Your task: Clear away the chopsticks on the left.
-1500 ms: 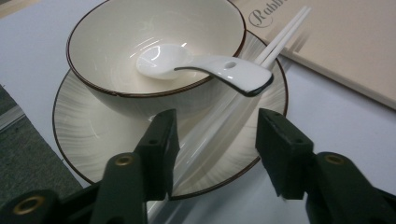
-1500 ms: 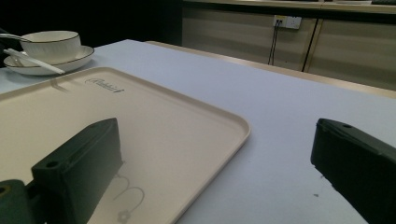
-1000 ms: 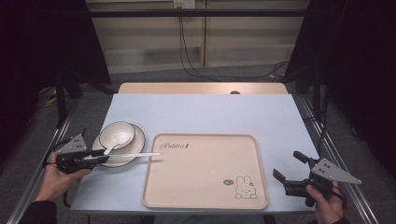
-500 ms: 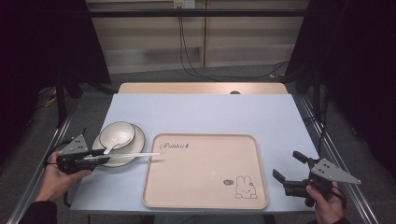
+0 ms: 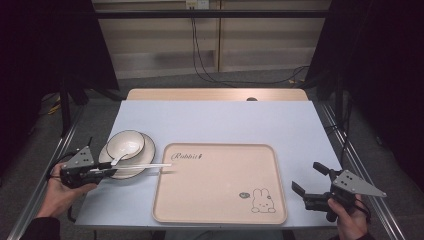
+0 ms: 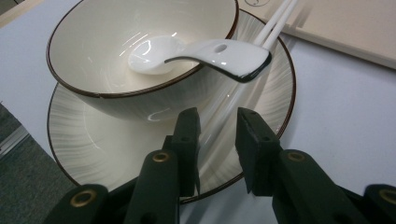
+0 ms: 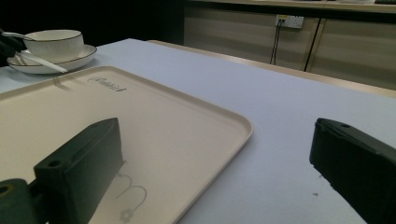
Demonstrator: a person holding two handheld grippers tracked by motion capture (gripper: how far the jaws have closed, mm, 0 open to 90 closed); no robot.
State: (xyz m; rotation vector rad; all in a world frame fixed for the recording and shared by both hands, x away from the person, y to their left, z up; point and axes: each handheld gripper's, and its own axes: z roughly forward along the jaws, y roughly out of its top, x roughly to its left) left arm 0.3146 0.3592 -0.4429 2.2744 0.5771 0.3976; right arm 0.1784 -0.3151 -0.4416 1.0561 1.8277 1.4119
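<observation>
A white bowl [image 5: 126, 141] with a dark rim sits on a white plate [image 5: 149, 146] at the table's left. A white spoon [image 6: 219, 51] lies in the bowl with its handle over the rim. White chopsticks [image 5: 145, 166] lie across the plate and point toward the beige tray [image 5: 215, 200]. My left gripper [image 6: 218, 121] is low over the plate's near rim. Its jaws have just been closing and stand close on either side of the chopsticks, with slivers of gap left. My right gripper [image 5: 305, 176] is wide open with nothing in it, by the tray's right edge.
The tray carries a rabbit drawing [image 5: 261, 200] near its front right corner. The light blue table [image 5: 220, 120] ends in a wooden strip at the back. Metal rails run along both sides. Cables hang by the far wall.
</observation>
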